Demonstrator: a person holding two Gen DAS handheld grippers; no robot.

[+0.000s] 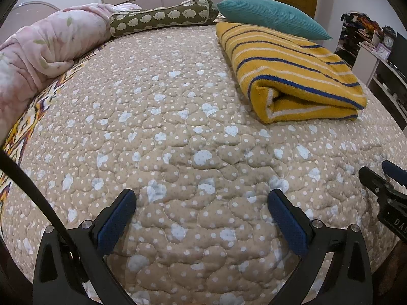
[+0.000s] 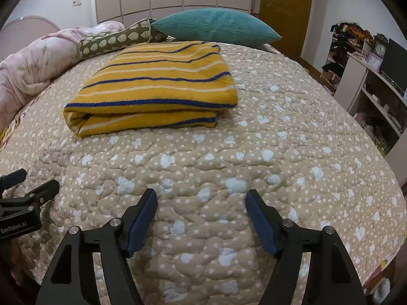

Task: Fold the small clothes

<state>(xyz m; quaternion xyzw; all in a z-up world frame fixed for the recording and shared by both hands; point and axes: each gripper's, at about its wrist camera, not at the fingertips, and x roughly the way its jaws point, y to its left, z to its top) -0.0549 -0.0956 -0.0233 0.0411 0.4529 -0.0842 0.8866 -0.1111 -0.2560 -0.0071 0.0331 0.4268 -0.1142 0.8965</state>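
Note:
A yellow knit garment with blue and white stripes (image 1: 292, 76) lies folded into a thick rectangle on the bed, far right in the left wrist view and centre left in the right wrist view (image 2: 155, 86). My left gripper (image 1: 202, 195) is open and empty, hovering over the beige quilt (image 1: 165, 127) well short of the garment. My right gripper (image 2: 201, 195) is open and empty, also over the quilt (image 2: 279, 152), in front of the garment. Each gripper shows at the edge of the other's view: the right one (image 1: 381, 178), the left one (image 2: 25, 183).
A teal pillow (image 2: 216, 25), a green bolster with a sheep print (image 1: 162, 16) and a bunched pink duvet (image 1: 43, 48) lie along the far and left sides of the bed. Shelves with clutter (image 2: 361, 58) stand to the right. A brown door (image 2: 285, 7) is behind.

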